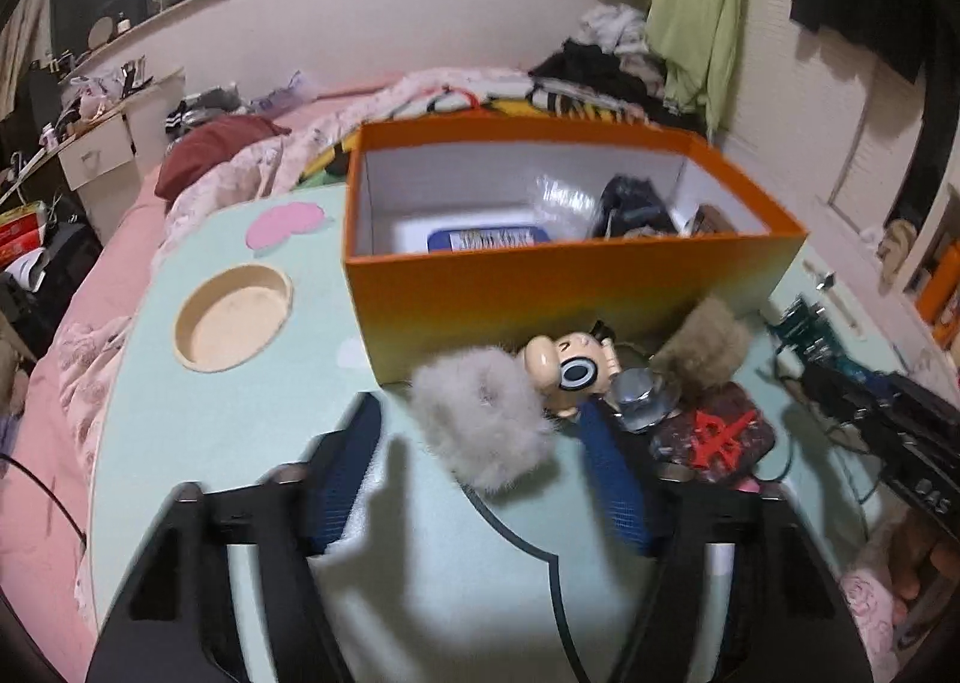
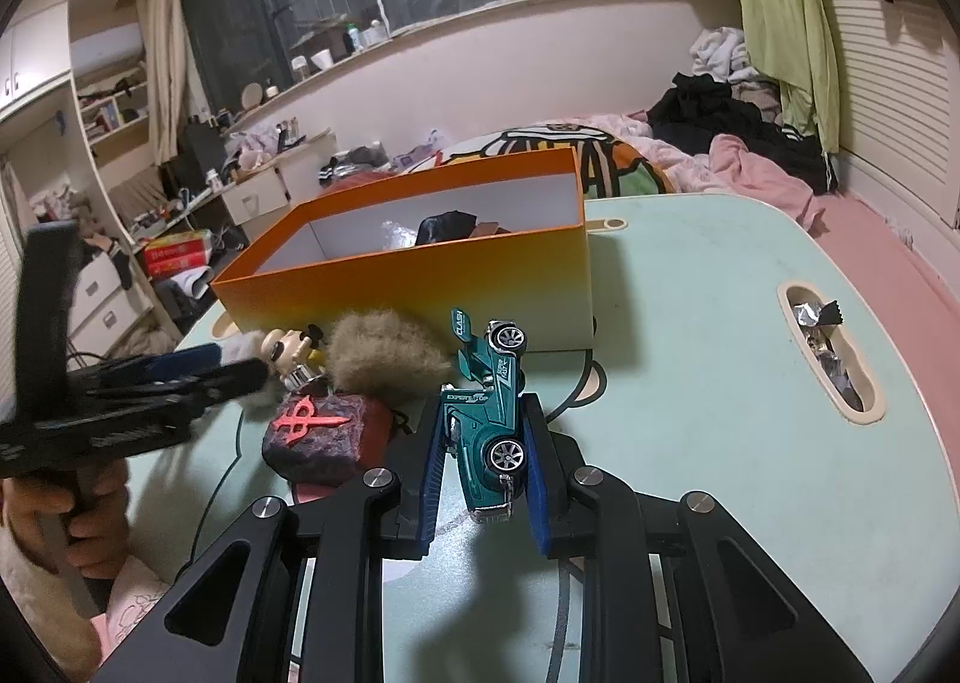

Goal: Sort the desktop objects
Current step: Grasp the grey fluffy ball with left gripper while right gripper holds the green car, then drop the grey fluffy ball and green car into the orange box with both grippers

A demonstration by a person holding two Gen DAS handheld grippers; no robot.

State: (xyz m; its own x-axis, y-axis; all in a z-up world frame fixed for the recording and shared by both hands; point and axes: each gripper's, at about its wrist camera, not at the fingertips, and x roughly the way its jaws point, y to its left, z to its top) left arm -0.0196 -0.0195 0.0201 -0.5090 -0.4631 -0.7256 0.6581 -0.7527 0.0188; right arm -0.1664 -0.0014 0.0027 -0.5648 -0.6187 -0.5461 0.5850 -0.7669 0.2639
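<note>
An orange box point(image 1: 558, 287) with several items inside stands on the pale green table point(image 1: 252, 383); it also shows in the right wrist view point(image 2: 420, 287). My left gripper point(image 1: 480, 413) is open around a grey fluffy pompom point(image 1: 480, 419), beside a small cartoon figure point(image 1: 570, 365), a tan pompom point(image 1: 702, 344) and a dark stone-like block with a red symbol point(image 1: 714, 434). My right gripper point(image 2: 483, 425) is shut on a teal toy car point(image 2: 489, 413), held tilted nose-up above the table. The left gripper point(image 2: 198, 371) shows at the left of the right wrist view.
A round cup recess point(image 1: 234, 317) lies left of the box. A slot point(image 2: 831, 353) with foil wrappers is at the table's right. A bed with pink bedding point(image 1: 78, 359) and clothes surrounds the table. Black cables and gear point(image 1: 888, 419) lie at the right.
</note>
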